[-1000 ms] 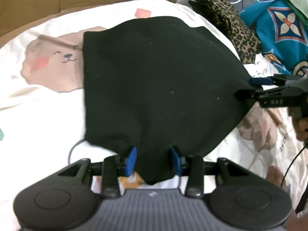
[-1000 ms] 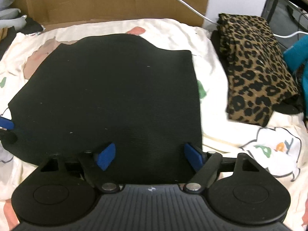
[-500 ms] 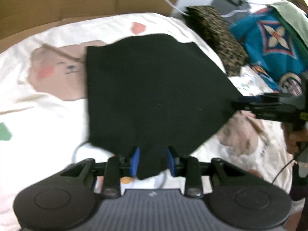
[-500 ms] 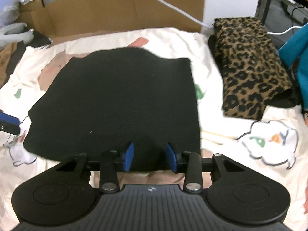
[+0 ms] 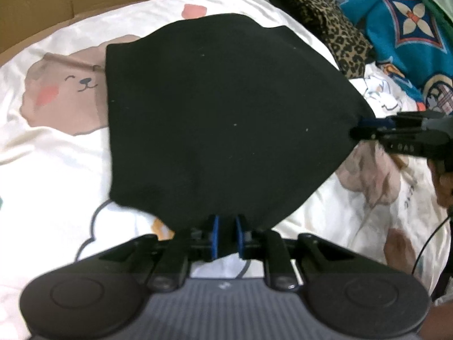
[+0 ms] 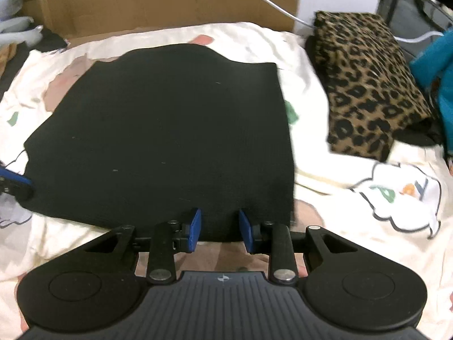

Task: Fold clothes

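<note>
while the left gripper (image 5: 226,236) pinches the black cloth (image 5: 226,119), the right gripper (image 6: 220,228) clamps its corner.

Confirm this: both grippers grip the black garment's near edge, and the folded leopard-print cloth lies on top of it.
Not quite. The leopard-print cloth lies beside the black garment, apart from it on the bedsheet, as the right wrist view shows. The rest stands.

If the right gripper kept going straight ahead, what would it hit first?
The black cloth: its near edge already sits between the right gripper fingers. Beyond it lies the bedsheet.
</note>
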